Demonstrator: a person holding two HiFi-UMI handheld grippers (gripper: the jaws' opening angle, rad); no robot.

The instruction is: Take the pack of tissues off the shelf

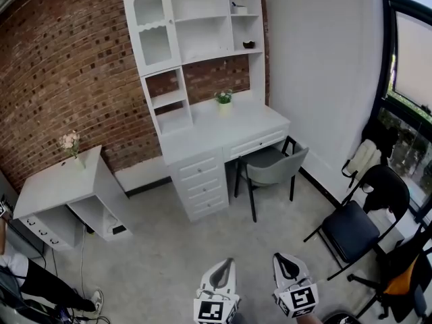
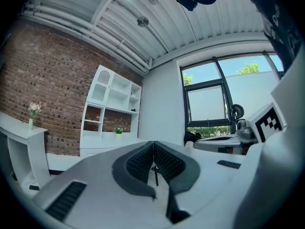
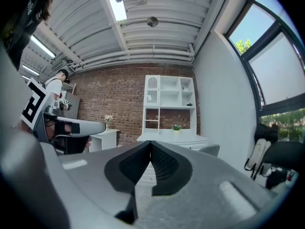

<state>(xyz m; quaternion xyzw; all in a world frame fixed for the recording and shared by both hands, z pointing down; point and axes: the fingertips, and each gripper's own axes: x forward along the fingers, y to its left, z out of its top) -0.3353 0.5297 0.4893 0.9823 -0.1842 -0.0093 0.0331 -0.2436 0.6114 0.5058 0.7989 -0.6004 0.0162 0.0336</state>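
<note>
A white desk with a tall shelf unit [image 1: 196, 25] stands against the brick wall, far ahead of both grippers. In its top right compartment sits a small pale object [image 1: 238, 8], too small to identify. One compartment lower lies a small dark bowl [image 1: 249, 44]. My left gripper [image 1: 224, 267] and right gripper [image 1: 285, 262] show side by side at the bottom edge of the head view, above the floor. Each has its jaws pressed together with nothing between them. The shelf unit [image 2: 114, 106] is small and distant past the left gripper [image 2: 153, 143], and the shelf unit [image 3: 169, 101] is just as far beyond the right gripper [image 3: 150, 143].
A grey chair [image 1: 273, 167] is tucked at the desk, and a potted plant [image 1: 224, 100] stands on the desktop. A black chair [image 1: 351, 229] stands at the right by the windows. At the left are a low white table [image 1: 57, 189] with flowers and a person's legs [image 1: 40, 285].
</note>
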